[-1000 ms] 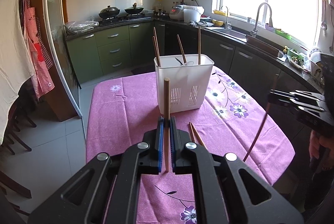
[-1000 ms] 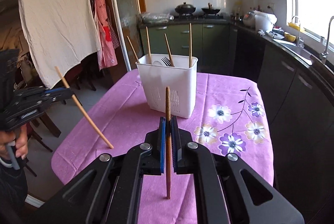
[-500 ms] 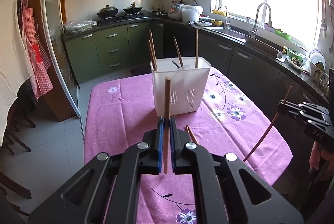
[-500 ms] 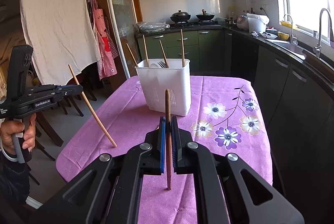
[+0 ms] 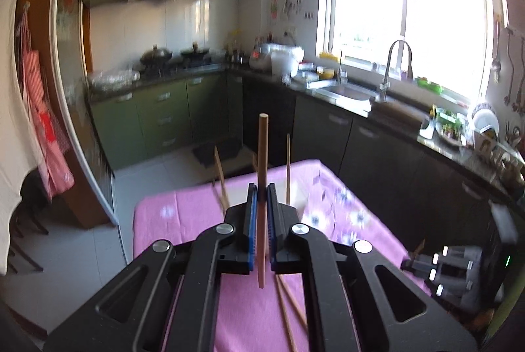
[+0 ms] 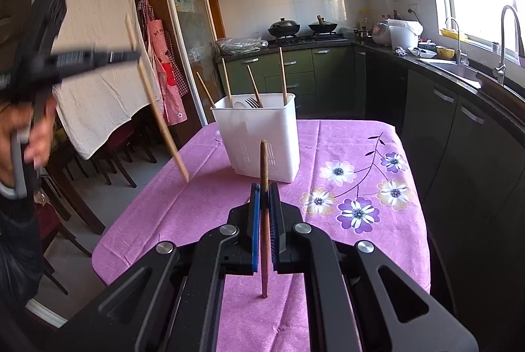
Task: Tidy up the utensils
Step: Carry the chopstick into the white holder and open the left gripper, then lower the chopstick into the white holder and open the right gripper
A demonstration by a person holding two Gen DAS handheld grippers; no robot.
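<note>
Wooden and thin, the chopstick [image 5: 262,174] in the left gripper [image 5: 261,204] is standing upright between the blue pads, clamped near its middle; it looks light and stiff, and likely to pivot unless pinched squarely. In this blurred left view the gripper is tilting downward over the pink tablecloth [image 5: 197,207], with loose chopsticks [image 5: 288,309] lying below it and the holder mostly hidden behind the jaws.

From the right view, the right gripper [image 6: 265,210] is pinching a darker chopstick [image 6: 264,187] the same way, mid-shaft, pointing down toward the table. The white holder [image 6: 259,142] is sitting ahead on the cloth, already holding several sticks and a fork [image 6: 252,102]. The left gripper is appearing high on the left, its chopstick slanting down.
</note>
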